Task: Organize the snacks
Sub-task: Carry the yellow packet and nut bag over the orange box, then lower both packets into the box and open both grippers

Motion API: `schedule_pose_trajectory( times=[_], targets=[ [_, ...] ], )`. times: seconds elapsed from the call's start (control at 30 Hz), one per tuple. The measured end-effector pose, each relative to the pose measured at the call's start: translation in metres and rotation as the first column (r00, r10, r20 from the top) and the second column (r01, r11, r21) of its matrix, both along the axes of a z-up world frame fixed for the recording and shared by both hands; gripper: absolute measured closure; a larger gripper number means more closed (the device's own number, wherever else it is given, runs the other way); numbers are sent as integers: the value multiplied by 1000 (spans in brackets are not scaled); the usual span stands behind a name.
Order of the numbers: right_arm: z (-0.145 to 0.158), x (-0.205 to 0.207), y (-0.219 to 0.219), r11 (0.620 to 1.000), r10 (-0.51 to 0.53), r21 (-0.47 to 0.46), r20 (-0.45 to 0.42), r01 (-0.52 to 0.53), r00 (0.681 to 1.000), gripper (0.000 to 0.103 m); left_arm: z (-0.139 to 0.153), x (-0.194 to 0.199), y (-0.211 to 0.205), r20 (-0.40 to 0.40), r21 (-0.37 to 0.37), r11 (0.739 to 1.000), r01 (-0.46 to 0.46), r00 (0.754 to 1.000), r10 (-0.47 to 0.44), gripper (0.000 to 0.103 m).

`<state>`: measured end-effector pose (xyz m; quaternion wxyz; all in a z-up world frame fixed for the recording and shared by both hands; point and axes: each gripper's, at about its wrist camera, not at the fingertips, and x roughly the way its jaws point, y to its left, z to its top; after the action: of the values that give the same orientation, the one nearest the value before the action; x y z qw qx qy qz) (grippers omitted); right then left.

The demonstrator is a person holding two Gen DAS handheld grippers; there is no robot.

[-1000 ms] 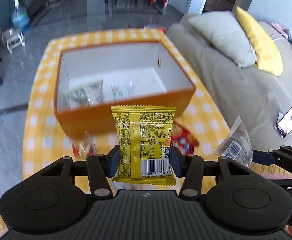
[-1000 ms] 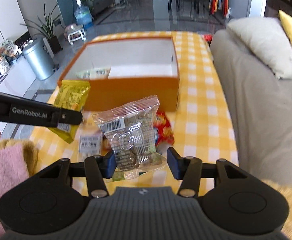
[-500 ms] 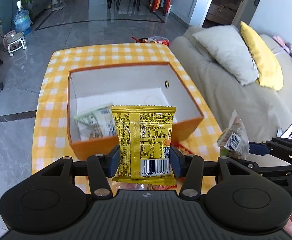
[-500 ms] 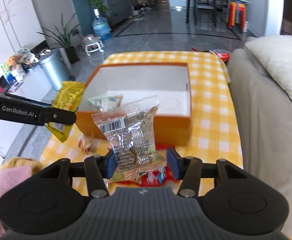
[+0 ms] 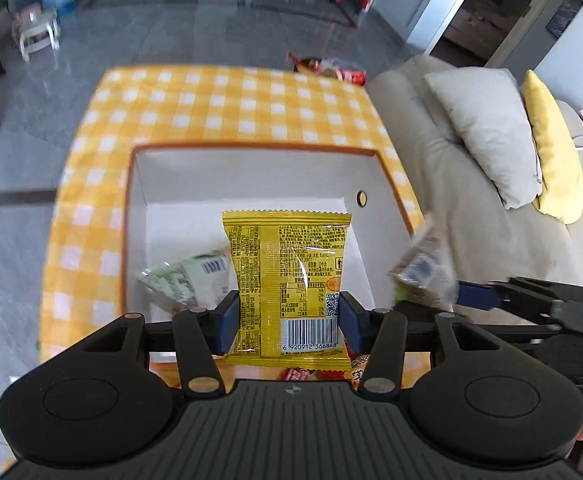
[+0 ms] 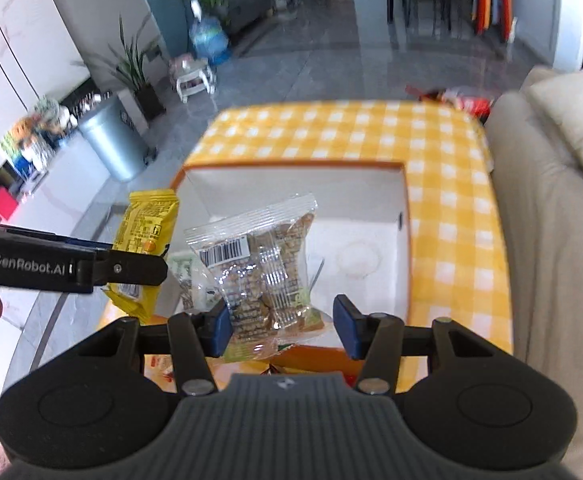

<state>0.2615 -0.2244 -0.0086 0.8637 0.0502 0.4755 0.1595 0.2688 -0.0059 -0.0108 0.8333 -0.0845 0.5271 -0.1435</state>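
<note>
Bright daylight; glare on glossy floor (image 5: 179, 32); motion blur over tablecloth (image 6: 331, 132) and far room; fisheye bending at edges; yellow packet (image 5: 287, 284) sharp.

The yellow packet (image 5: 287, 284) was glossy plastic film with crimped ends. The clear packet (image 6: 265, 268) was shiny, see-through film. The box (image 5: 387, 184) looked like cardboard, matt white inside. The checked tablecloth (image 6: 455, 216) looked smooth. The floor (image 5: 195, 28) was polished and reflective, and the sofa (image 5: 443, 152) matt cloth.
</note>
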Motion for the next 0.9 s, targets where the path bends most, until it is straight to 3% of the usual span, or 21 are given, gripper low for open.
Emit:
schedule_pose_trajectory(
  times=[0.07, 0.17, 0.27, 0.37, 0.67, 0.9],
  targets=[
    [-18, 17, 5, 999, 27, -28, -39, -28, 999, 53, -16, 10, 1, -39, -34, 999, -8, 999, 7, 45],
    [-44, 36, 12, 995, 40, -86, -95, -48, 995, 53, -35, 22, -5, -79, -9, 1000, 7, 997, -7, 45],
    [-64, 52, 14, 996, 42, -68, -171, -55, 984, 53, -53, 34, -8, -138, 13, 1000, 4, 990, -2, 45],
    [-77, 64, 15, 995, 30, -83, -213, -49, 977, 53, -68, 44, -12, -177, 31, 999, 10, 984, -4, 45],
    [-103, 81, 24, 992, 35, -102, -297, -68, 954, 53, -107, 62, -7, -303, -7, 1000, -28, 953, 25, 45],
    [-117, 89, 27, 991, 19, -118, -339, -63, 941, 53, -109, 66, -7, -317, 81, 996, -32, 947, 56, 45]
  ],
)
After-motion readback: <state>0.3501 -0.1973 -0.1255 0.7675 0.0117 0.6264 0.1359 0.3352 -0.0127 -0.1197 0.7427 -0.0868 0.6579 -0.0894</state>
